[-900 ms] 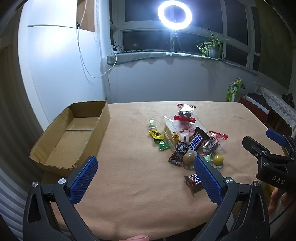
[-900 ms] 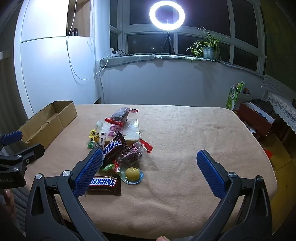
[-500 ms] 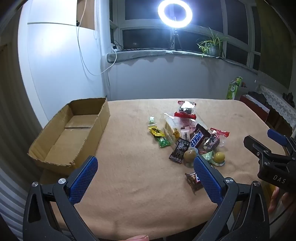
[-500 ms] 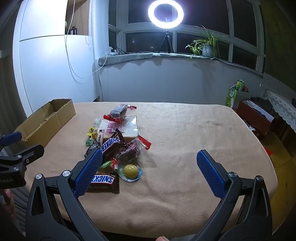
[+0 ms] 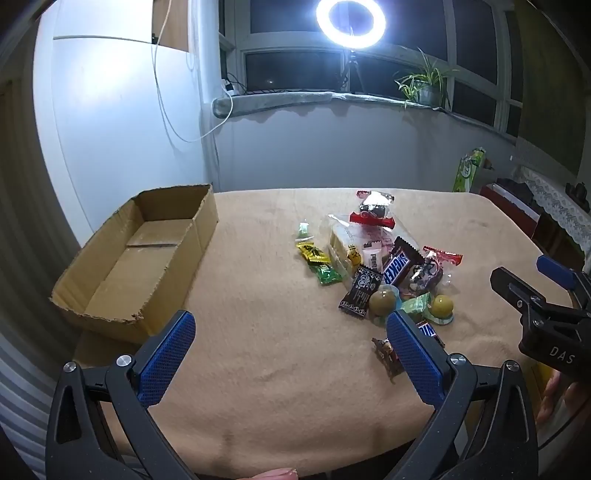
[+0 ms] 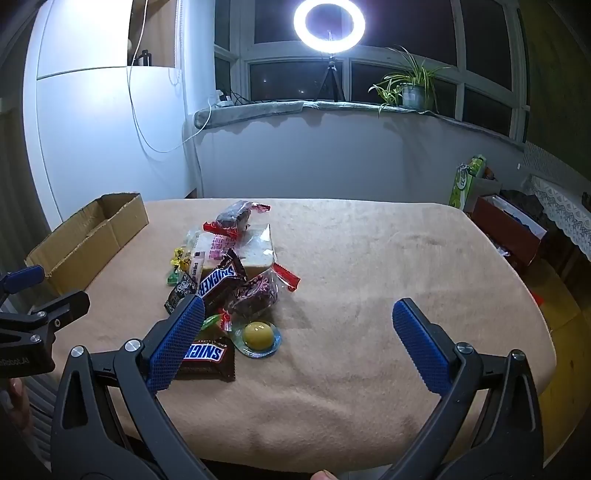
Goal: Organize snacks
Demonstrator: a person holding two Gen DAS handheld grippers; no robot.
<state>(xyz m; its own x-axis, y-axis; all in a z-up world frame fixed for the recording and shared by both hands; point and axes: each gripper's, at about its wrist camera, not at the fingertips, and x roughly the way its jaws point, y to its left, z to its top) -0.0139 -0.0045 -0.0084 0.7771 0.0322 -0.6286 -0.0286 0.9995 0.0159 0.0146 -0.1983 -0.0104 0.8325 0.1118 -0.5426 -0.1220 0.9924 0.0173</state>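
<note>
A heap of snacks lies mid-table: a bagged bread loaf point(image 5: 351, 240) point(image 6: 240, 251), a Snickers bar point(image 5: 397, 266) point(image 6: 218, 282) propped on the heap, yellow jelly cups point(image 5: 442, 305) point(image 6: 258, 334), and green and yellow candies point(image 5: 317, 260). A second Snickers bar point(image 6: 205, 354) lies flat nearest me, partly behind my right finger. An open cardboard box point(image 5: 147, 258) point(image 6: 92, 236) with nothing in it stands at the table's left edge. My left gripper point(image 5: 290, 325) point(image 6: 59, 286) hovers open between box and heap. My right gripper point(image 6: 298, 308) point(image 5: 522, 271) hovers open just right of the heap. Neither touches anything.
The table point(image 6: 369, 258) wears a tan cloth, bare on its right half. Off its right side stand a red box point(image 6: 506, 232) and a green carton point(image 6: 467, 181). A ring light point(image 6: 328, 26) and a plant point(image 6: 410, 85) are at the window behind. A hand point(image 5: 557, 398) holds the right gripper.
The table and snacks sit slightly higher in both views than before, a small shift of both hands. Both grippers stay open and no snack has moved.
</note>
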